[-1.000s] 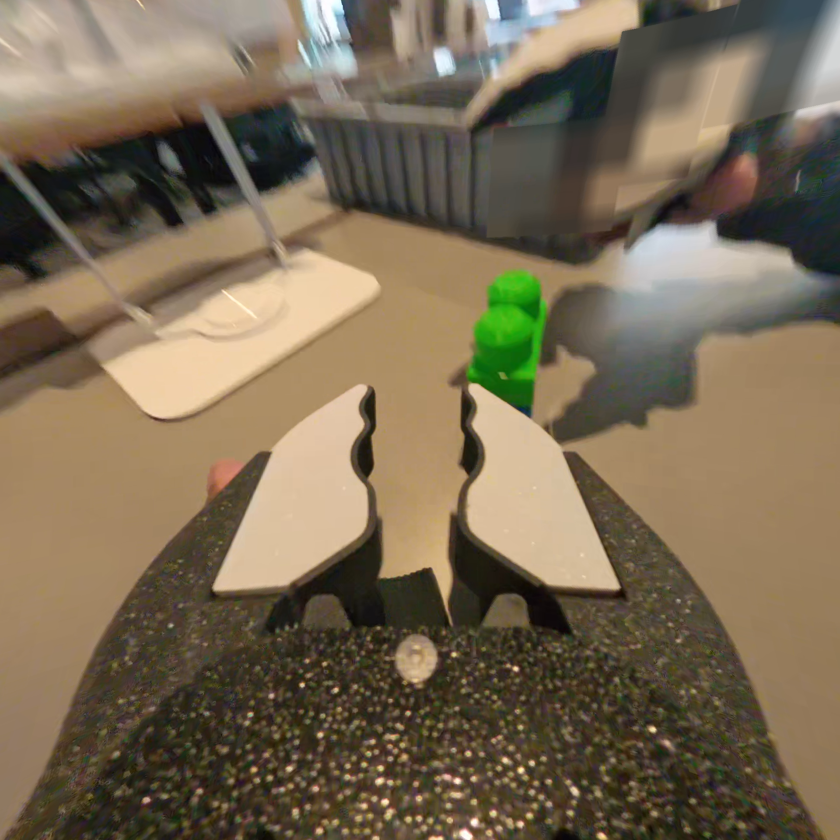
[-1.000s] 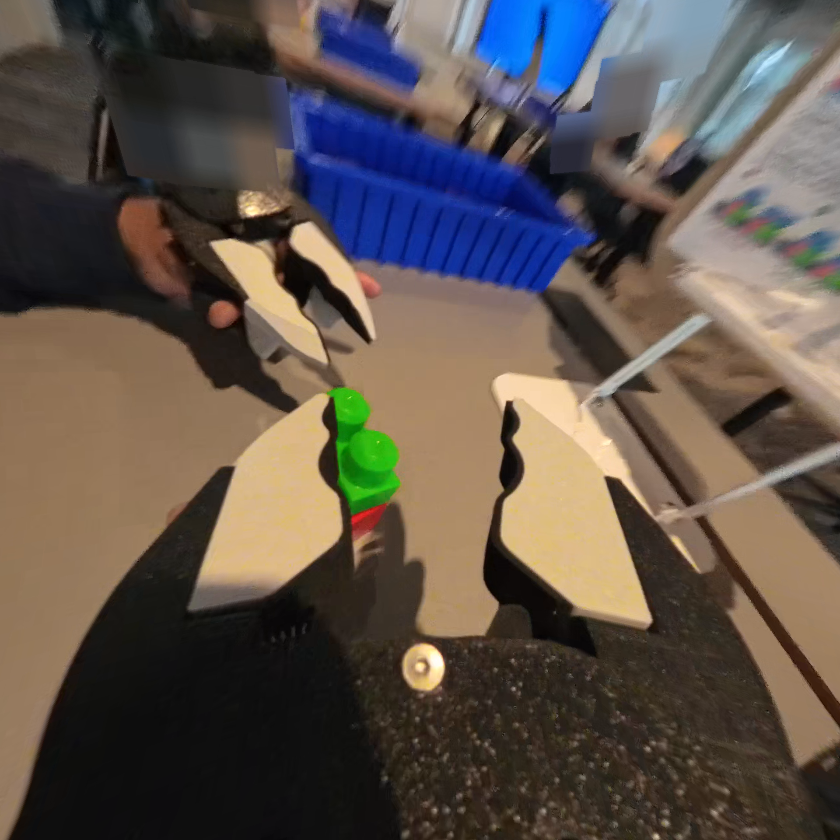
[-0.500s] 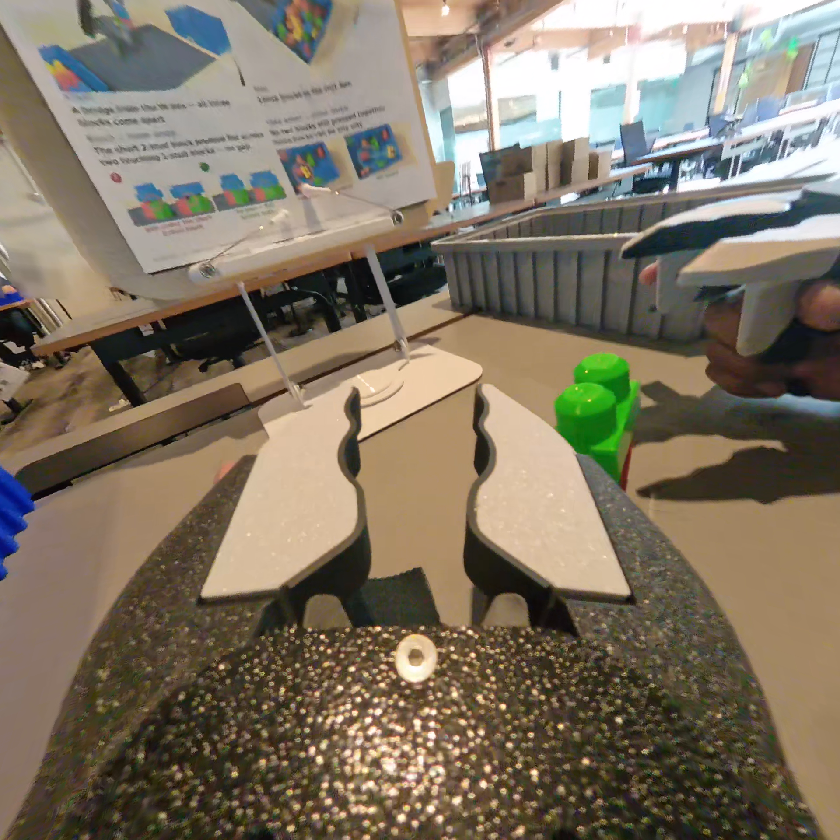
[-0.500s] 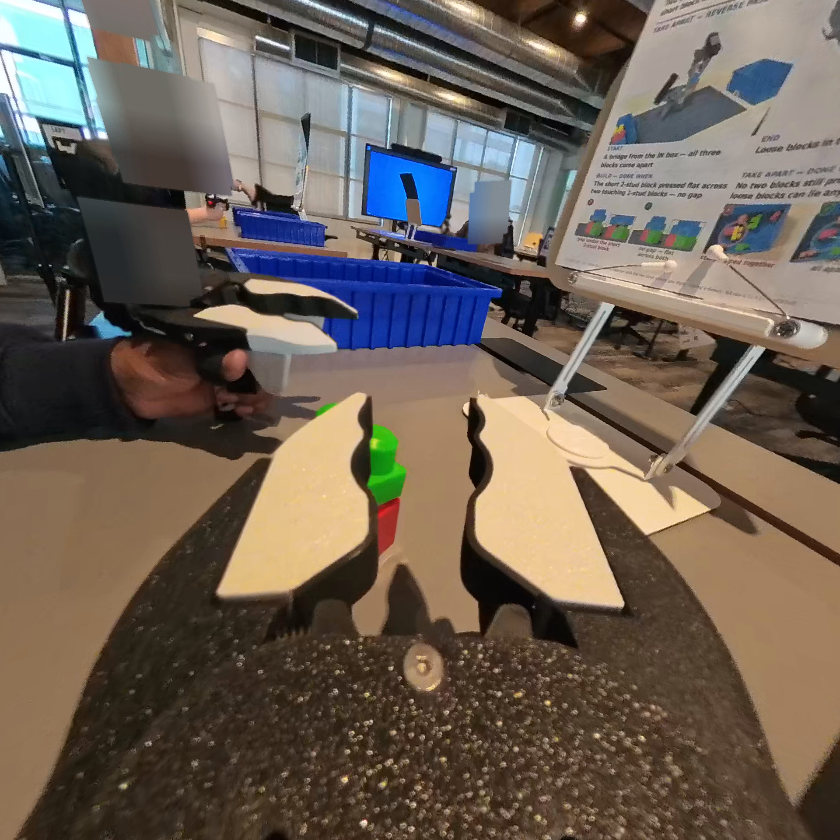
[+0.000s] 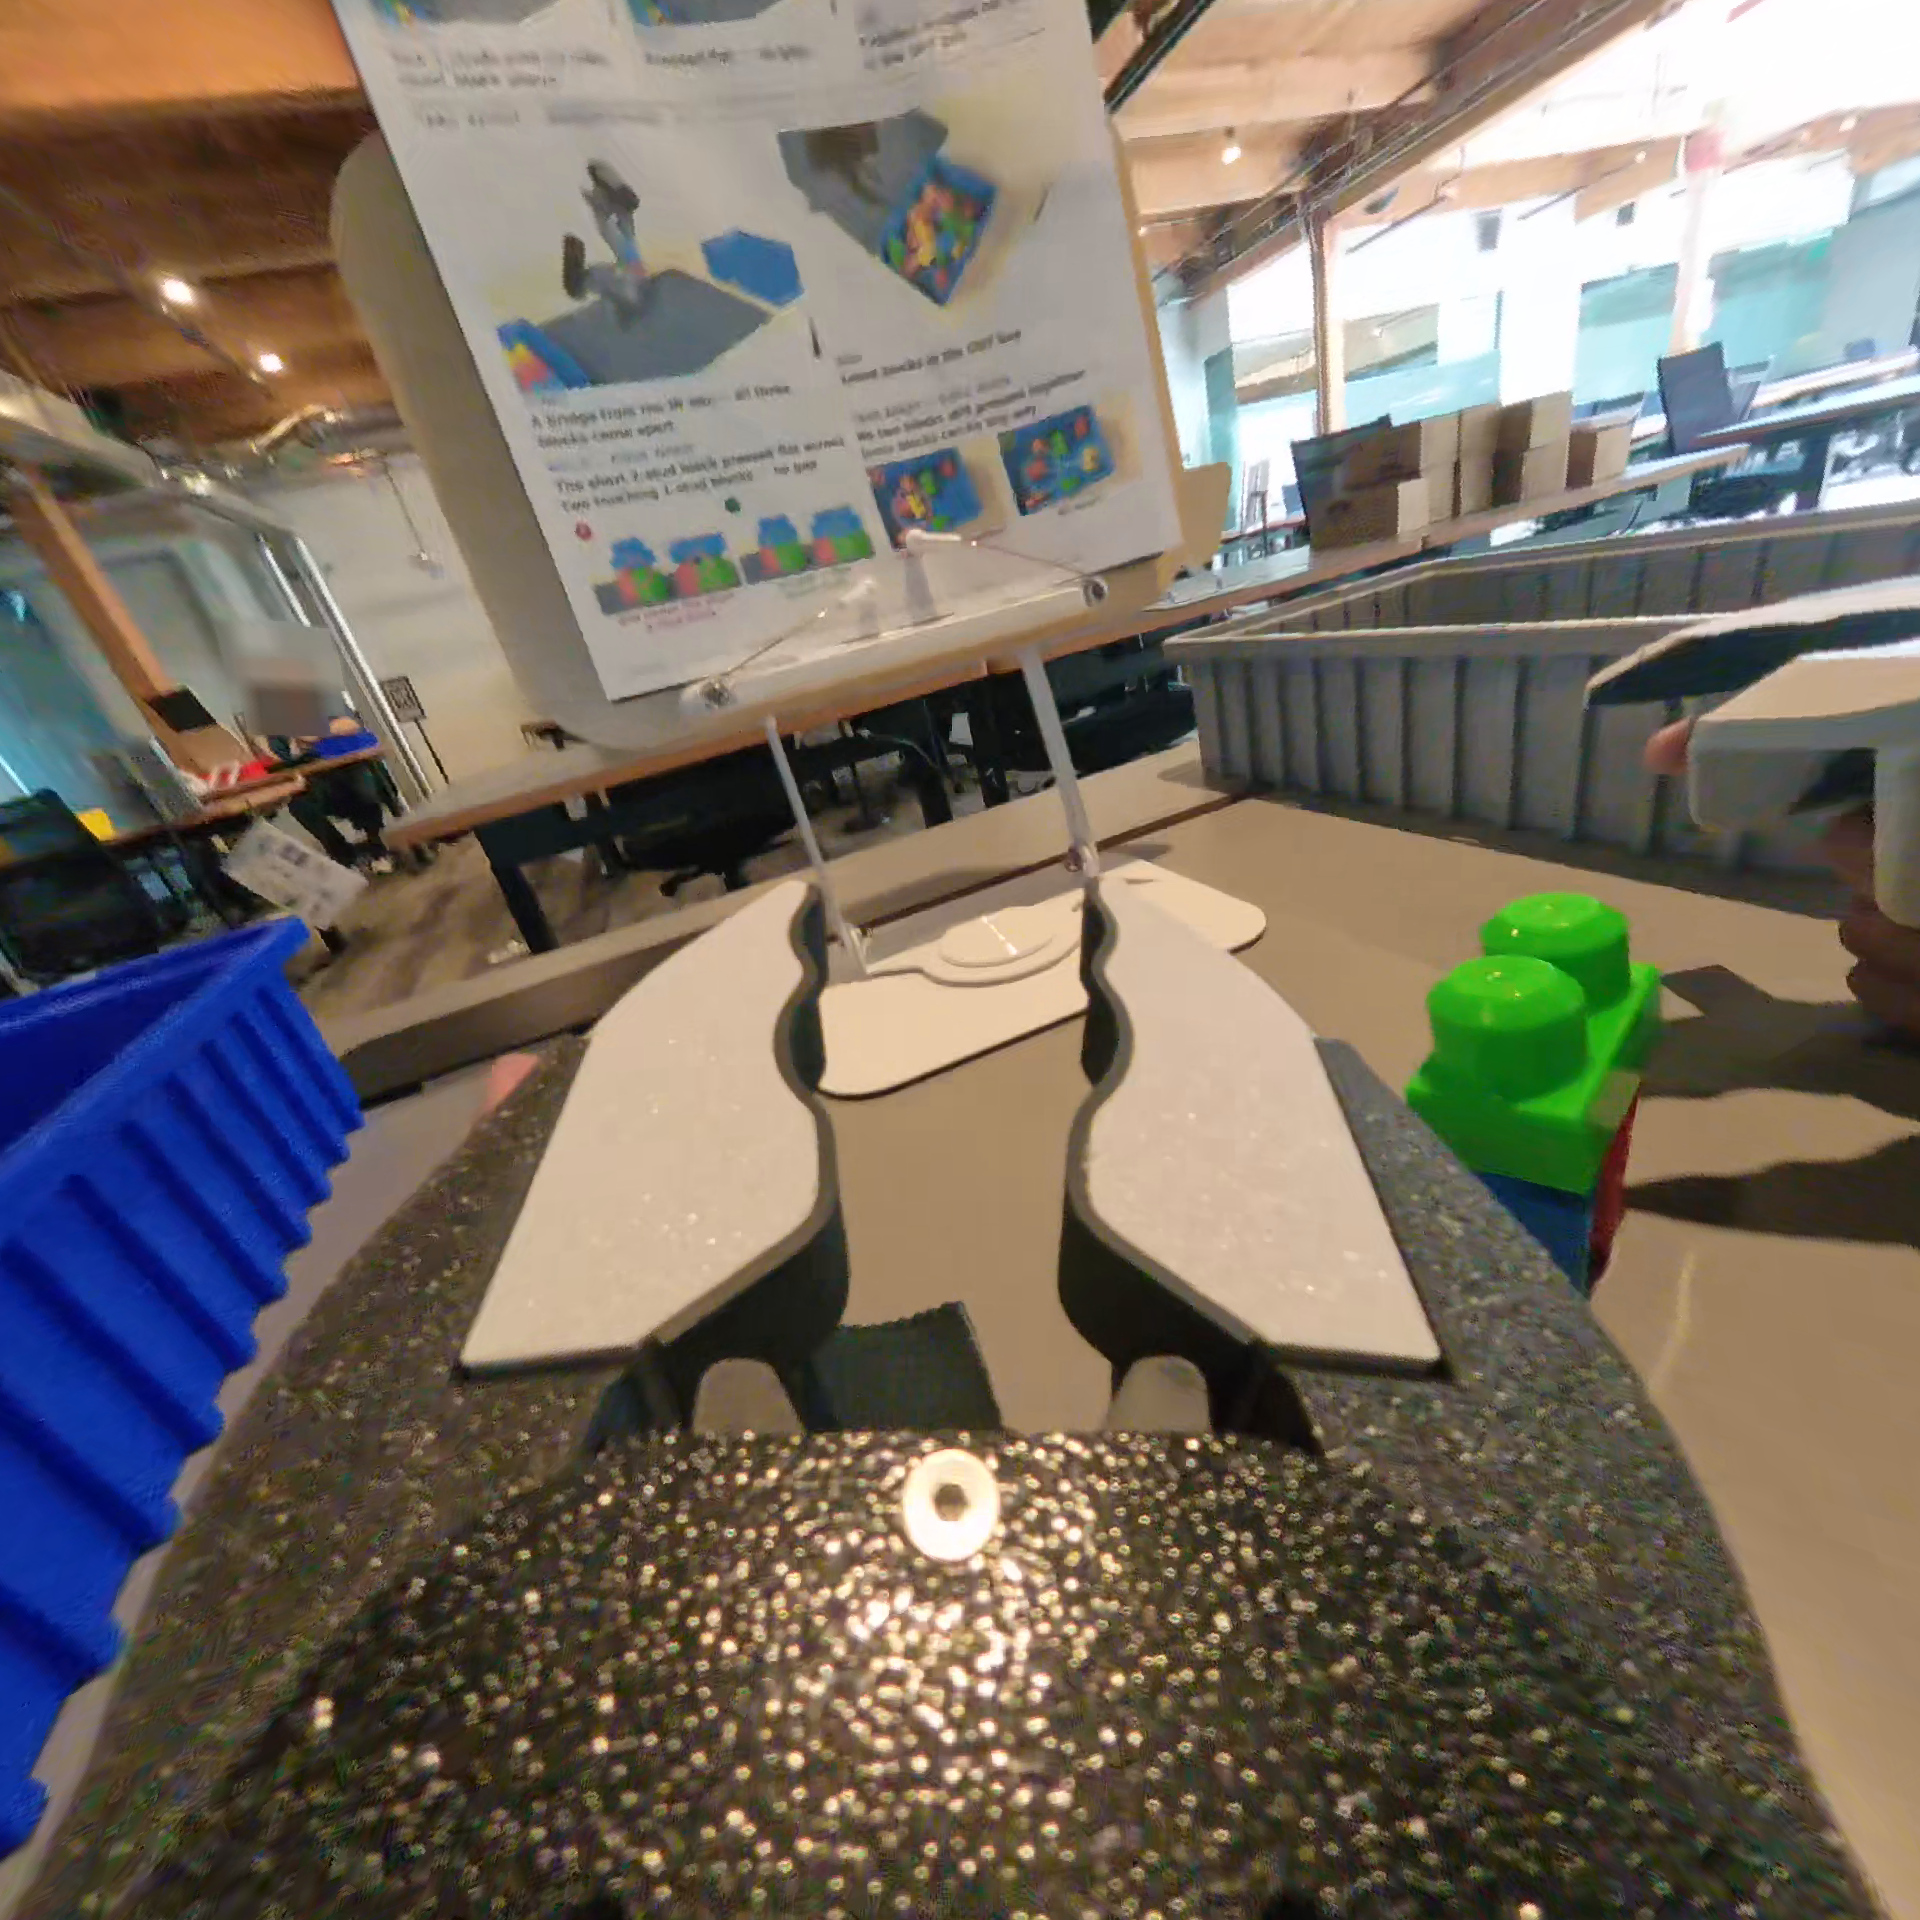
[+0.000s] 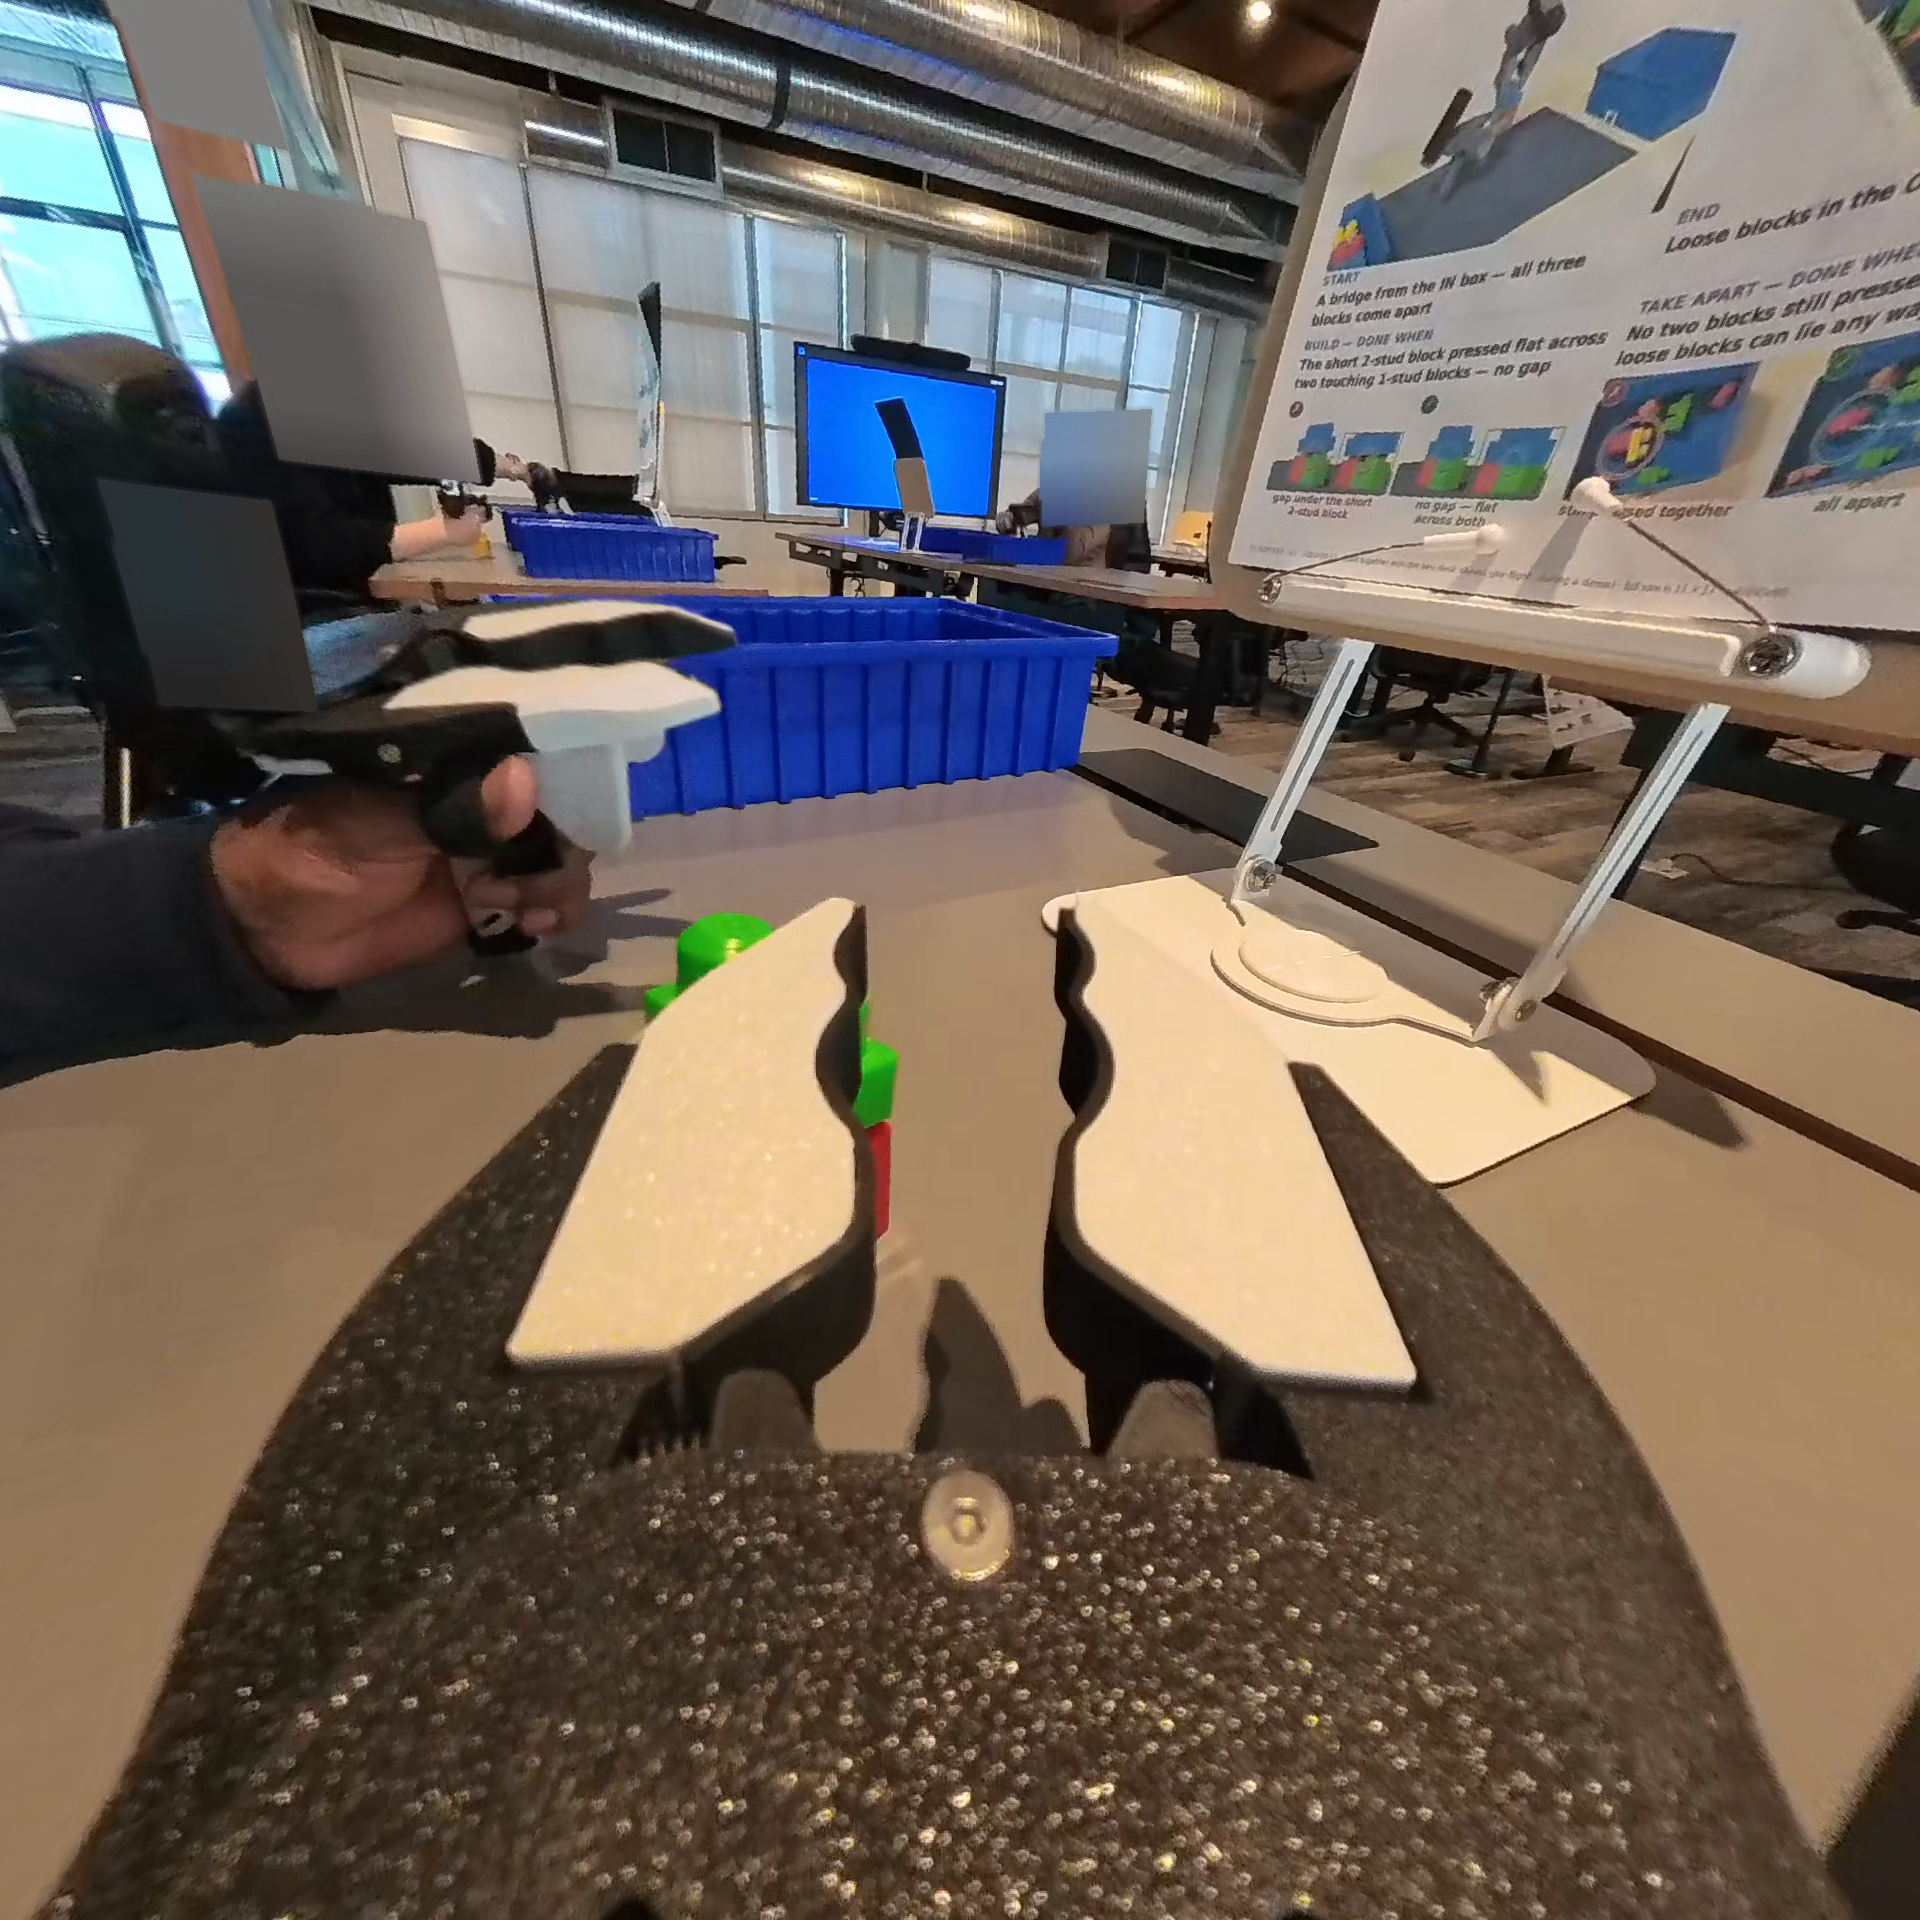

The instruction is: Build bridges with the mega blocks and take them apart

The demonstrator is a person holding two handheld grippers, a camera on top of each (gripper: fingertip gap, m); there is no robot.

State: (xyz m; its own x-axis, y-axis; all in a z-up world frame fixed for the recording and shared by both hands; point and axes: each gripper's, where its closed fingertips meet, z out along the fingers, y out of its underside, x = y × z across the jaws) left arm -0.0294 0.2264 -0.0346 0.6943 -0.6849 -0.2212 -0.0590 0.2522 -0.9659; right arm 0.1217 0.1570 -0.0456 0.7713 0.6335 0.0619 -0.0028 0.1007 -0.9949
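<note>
A mega-block bridge [image 5: 1538, 1081] stands on the grey tabletop [image 5: 1714, 1299] between two hand-held grippers, its green two-stud block [image 5: 1527, 1023] pressed across the top of a blue block [image 5: 1548, 1216] and a red block [image 5: 1612, 1164] beneath it. In the left wrist view the bridge sits just to the right of the left gripper [image 5: 948, 940], outside its fingers, which are held apart with nothing between them. In the right wrist view the same bridge lies partly hidden behind the left-hand finger of the right gripper [image 6: 956, 925]; a green stud [image 6: 719, 943] shows above the finger and a strip of the red block [image 6: 879, 1174] shows in the gap. The right gripper's jaws are likewise apart and grip nothing; whether its finger touches the block cannot be told.

The left gripper also appears farther off in the right wrist view, held level above the table by a hand [image 6: 384, 883] in a dark sleeve [image 6: 104, 935], beyond and to the left of the bridge. A white document stand [image 6: 1382, 1039] rests on the table ahead of both grippers and carries an illustrated instruction sheet [image 5: 790, 343]. A blue ribbed bin [image 6: 883, 696] sits at the far side of the table in the right wrist view, and a grey ribbed bin [image 5: 1455, 707] stands behind the bridge in the left wrist view. A blue-lit monitor [image 6: 899, 436] is visible in the workshop behind.
</note>
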